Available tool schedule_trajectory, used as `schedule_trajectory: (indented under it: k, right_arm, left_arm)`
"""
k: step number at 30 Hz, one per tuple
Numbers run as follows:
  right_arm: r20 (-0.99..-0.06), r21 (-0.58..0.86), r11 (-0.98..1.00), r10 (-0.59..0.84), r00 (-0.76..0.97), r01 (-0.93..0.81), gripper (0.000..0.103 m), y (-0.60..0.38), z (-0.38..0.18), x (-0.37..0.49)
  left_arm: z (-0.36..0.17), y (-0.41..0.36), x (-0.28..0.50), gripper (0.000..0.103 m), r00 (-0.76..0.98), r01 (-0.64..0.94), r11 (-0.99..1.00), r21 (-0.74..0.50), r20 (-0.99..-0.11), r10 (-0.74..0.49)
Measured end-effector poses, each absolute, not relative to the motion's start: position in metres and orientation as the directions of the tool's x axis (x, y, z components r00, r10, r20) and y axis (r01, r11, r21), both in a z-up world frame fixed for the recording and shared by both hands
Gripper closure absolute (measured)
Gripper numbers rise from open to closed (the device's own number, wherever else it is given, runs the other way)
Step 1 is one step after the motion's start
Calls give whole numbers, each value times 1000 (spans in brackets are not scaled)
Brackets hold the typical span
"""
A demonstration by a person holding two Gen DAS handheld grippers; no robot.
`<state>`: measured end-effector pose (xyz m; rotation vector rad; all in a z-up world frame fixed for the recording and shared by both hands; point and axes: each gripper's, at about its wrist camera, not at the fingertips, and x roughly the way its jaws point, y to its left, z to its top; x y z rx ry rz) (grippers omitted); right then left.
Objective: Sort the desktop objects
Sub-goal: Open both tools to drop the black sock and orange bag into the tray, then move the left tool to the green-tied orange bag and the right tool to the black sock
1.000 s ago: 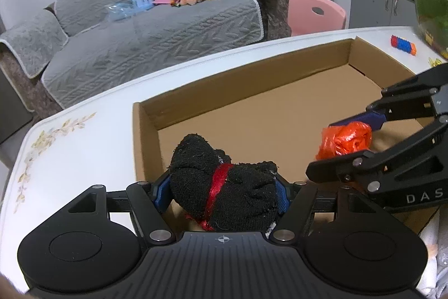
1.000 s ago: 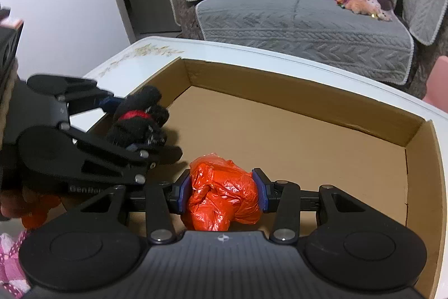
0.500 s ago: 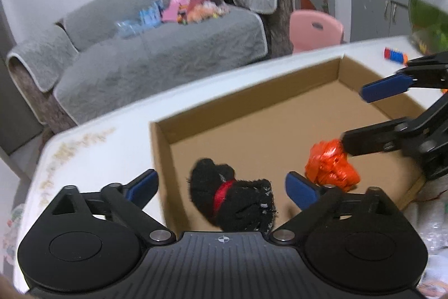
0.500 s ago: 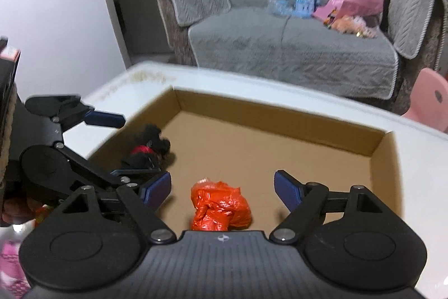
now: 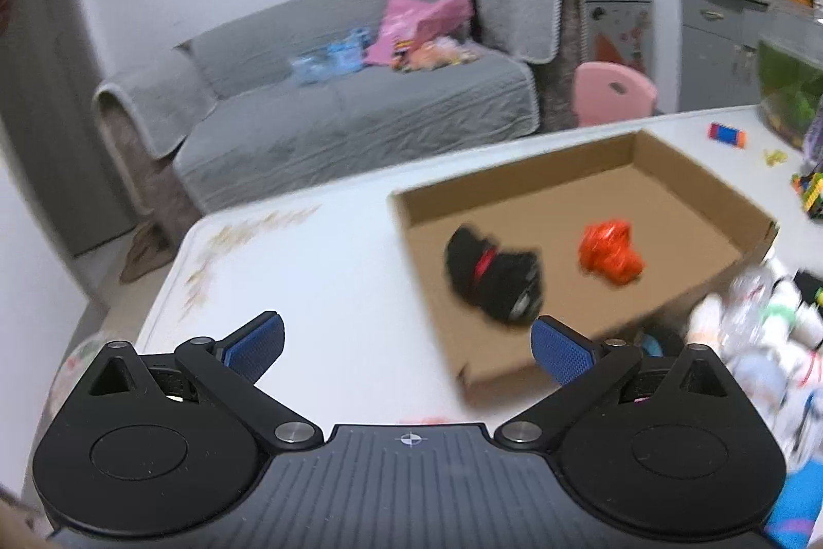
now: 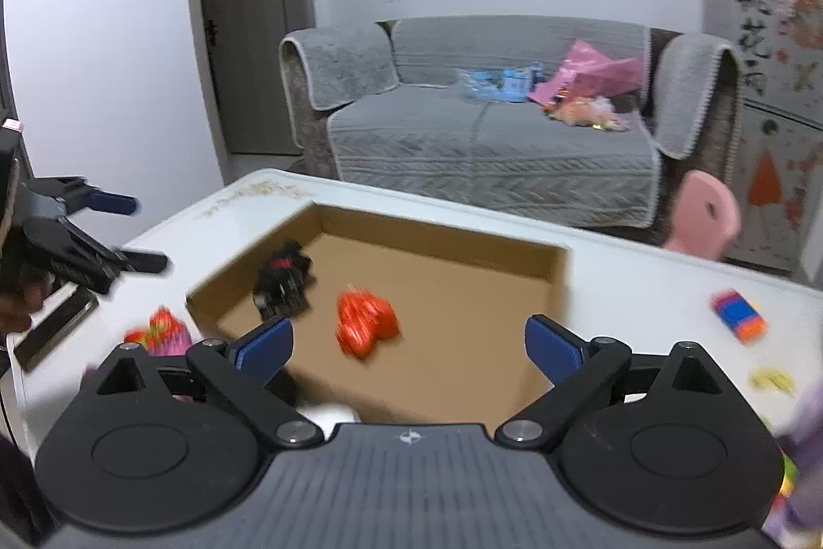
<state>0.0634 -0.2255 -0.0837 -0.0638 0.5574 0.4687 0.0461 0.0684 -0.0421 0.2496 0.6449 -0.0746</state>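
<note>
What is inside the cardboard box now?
Inside the cardboard box lie a black sock bundle with a red band and a crumpled orange plastic bag, apart. Anything beneath them is covered.

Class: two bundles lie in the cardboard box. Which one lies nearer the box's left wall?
The black bundle with the red band; the orange bundle lies nearer the middle of the box.
</note>
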Motion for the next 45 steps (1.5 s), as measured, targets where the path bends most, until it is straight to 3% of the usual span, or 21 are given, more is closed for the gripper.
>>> schedule_trajectory:
  k: [6,14,23,45]
  right_arm:
    - [-579,95,937,326,747,-335,4,-262,-121,41]
    - [-621,93,954,278,733,-283,8,-247,-155,37]
    - [-630,71,961,252,735,-269,13,-244,-167,32]
    - [-642,165,976,215,736,-141,27,-259,-179,36]
  left_arm:
    - [-75,93,36,0,738,82,985,154,-674,44]
    - [-105,95,35,0,707,71,985,160,-705,63]
    - [-117,99,42,0,691,68,987,147,-720,60]
    - [-130,100,57,0,681,46,993,113,-730,51]
